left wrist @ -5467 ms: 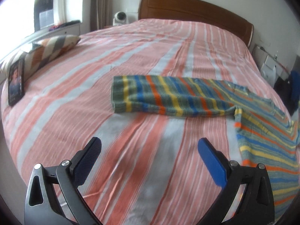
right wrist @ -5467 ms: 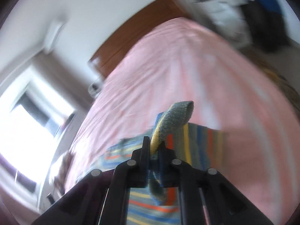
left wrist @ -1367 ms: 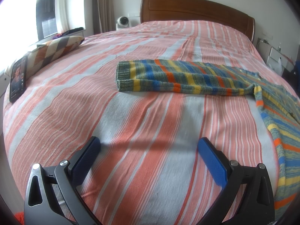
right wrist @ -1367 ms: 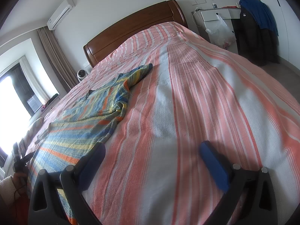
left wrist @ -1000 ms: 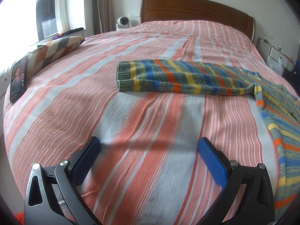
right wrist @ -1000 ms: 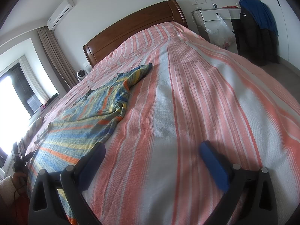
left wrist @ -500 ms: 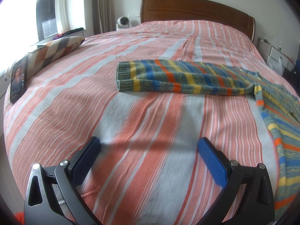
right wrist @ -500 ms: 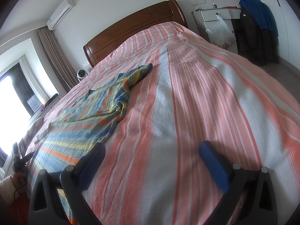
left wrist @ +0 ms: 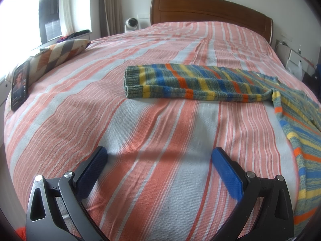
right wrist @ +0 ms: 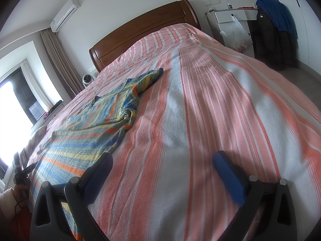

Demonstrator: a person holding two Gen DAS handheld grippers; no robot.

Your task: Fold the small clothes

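A striped knit sweater [left wrist: 200,82] in blue, yellow, orange and grey-green lies flat on the bed. In the left wrist view one sleeve stretches left across the bed, its cuff [left wrist: 133,82] toward the left, and the body runs off the right edge. In the right wrist view the sweater [right wrist: 96,124] lies left of centre, its other sleeve [right wrist: 148,78] pointing toward the headboard. My left gripper [left wrist: 159,160] is open and empty, low over bare bedspread, short of the sleeve. My right gripper [right wrist: 161,160] is open and empty, its left finger by the sweater's hem.
The bed has a pink and white striped bedspread [left wrist: 140,132] and a wooden headboard [left wrist: 210,10]. A patterned pillow [left wrist: 60,54] and a phone [left wrist: 19,84] lie at the left edge. A white nightstand [right wrist: 232,26] and dark clothes [right wrist: 274,32] stand to the right of the bed.
Since 5.5 s ago my right gripper has let go of the sleeve and opened. Over the last second neither gripper nor the sweater has moved.
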